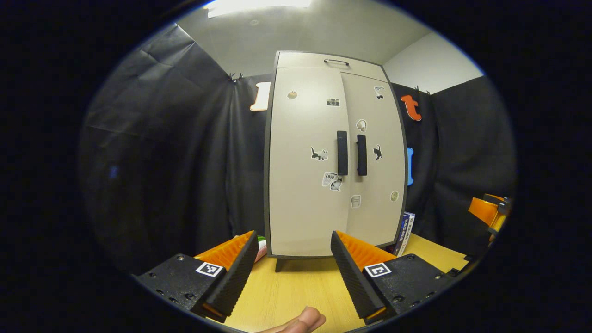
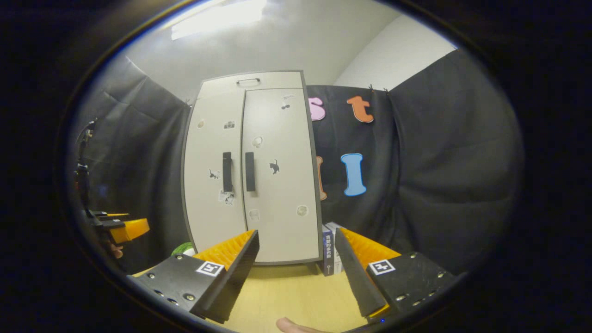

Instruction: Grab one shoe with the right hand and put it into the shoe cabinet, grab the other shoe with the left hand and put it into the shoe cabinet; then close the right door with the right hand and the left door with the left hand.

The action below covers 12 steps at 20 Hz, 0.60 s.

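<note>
The beige shoe cabinet [image 1: 323, 162] stands on the wooden table [image 1: 296, 286] with both doors shut, two black handles [image 1: 351, 152] side by side at its middle. My left gripper [image 1: 293, 263] is open in front of it, nothing between its orange fingers [image 1: 360, 252]. In the right gripper view the same cabinet [image 2: 252, 175] sits a little left of centre, doors shut. My right gripper [image 2: 298, 261] is open and empty before it. The other gripper shows small at the right edge [image 1: 490, 212] of the left gripper view and at the left edge [image 2: 120, 229] of the right one.
A blue and white box [image 2: 330, 252] stands upright against the cabinet's right side, also seen as a box [image 1: 404, 233] in the left gripper view. Something green [image 2: 184, 249] lies by the cabinet's left foot. A fingertip [image 1: 303, 321] shows at the bottom. Black cloth walls surround the table.
</note>
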Available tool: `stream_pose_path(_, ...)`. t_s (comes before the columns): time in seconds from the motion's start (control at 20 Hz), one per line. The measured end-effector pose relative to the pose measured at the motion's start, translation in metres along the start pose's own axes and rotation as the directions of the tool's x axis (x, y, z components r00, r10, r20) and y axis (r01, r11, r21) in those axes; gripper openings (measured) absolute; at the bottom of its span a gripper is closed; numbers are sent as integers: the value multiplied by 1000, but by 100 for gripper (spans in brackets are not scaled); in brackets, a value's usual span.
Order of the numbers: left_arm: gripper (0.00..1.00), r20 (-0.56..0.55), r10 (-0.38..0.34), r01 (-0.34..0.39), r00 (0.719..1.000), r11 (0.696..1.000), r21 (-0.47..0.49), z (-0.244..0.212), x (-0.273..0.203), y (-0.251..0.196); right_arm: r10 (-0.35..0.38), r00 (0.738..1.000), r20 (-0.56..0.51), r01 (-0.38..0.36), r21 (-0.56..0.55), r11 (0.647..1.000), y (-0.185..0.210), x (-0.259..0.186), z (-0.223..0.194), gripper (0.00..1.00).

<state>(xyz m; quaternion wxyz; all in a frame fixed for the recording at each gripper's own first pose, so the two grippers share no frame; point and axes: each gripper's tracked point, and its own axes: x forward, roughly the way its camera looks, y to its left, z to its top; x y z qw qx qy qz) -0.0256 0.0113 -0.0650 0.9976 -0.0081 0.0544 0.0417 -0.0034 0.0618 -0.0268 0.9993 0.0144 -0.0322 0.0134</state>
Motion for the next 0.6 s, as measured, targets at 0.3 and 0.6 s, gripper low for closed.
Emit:
stream_pose_path(0.3, 95, 36, 10, -9, 999, 1000, -24, 6, -2, 6, 3, 1000, 24, -3, 11, 1000, 3, -14, 9, 98)
stream_pose_path(0.6, 96, 51, 3, -2, 999, 1000, -18, 10, -10, 4, -1, 999, 39, 2, -27, 1000, 6, -27, 13, 98)
